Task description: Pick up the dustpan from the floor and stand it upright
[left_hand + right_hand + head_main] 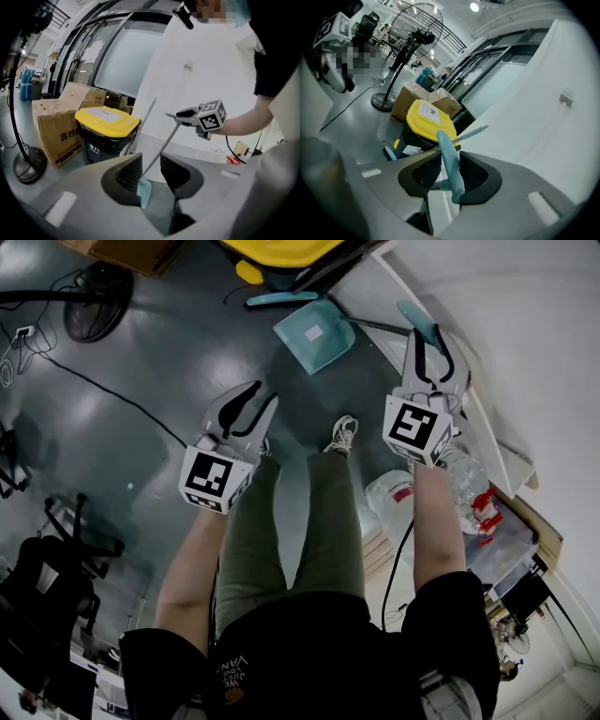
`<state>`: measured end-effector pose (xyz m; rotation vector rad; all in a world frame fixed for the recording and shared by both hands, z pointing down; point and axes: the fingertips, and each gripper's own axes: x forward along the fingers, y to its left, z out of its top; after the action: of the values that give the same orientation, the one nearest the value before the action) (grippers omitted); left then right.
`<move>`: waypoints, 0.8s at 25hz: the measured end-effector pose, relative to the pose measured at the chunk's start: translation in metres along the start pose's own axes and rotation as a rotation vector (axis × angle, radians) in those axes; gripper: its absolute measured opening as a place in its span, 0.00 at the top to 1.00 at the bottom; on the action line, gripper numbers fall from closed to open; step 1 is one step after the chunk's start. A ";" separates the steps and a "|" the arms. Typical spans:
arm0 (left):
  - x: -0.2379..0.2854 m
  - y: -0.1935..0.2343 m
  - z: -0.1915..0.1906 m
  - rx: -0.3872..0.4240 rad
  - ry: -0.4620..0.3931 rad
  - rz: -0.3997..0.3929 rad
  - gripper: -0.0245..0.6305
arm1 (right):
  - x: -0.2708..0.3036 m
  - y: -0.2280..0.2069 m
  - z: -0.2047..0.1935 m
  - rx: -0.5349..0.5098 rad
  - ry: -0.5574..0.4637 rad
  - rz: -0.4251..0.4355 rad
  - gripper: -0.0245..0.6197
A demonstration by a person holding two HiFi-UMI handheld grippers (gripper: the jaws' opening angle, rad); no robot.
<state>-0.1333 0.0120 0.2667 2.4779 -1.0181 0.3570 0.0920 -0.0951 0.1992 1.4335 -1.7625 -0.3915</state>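
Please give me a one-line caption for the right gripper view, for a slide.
Right gripper closed on the teal dustpan handle, yellow-lidded bin behind.

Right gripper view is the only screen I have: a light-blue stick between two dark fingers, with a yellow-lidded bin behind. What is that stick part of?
Observer: It is the handle of a light-blue plastic dustpan. The head view shows a thin dark rod joining it to the square pan.
Visitor: Is the other gripper helping?
Observer: No. The left gripper hangs aside, its fingers apart with nothing between them.
Visitor: Is the dustpan lying flat?
Observer: No. The left gripper view shows the rod slanting up from the pan to the right gripper.
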 end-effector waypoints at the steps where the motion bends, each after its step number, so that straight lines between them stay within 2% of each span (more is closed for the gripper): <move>1: -0.001 0.000 0.000 0.000 0.000 0.000 0.74 | -0.004 0.004 0.002 -0.007 -0.014 0.016 0.80; 5: -0.005 -0.002 0.002 -0.002 0.000 0.002 0.74 | -0.019 0.019 0.005 0.012 -0.053 0.085 0.80; 9: -0.006 -0.009 0.008 -0.002 -0.004 -0.001 0.74 | -0.032 0.033 0.007 0.059 -0.044 0.146 0.80; 15: -0.016 -0.022 0.037 0.016 -0.029 -0.014 0.74 | -0.047 0.042 0.009 0.216 -0.011 0.193 0.76; 20: -0.028 -0.030 0.064 0.040 -0.044 -0.024 0.74 | -0.070 0.033 0.021 0.351 0.013 0.180 0.76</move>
<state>-0.1270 0.0165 0.1909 2.5421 -1.0068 0.3202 0.0558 -0.0259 0.1808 1.4908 -2.0010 0.0258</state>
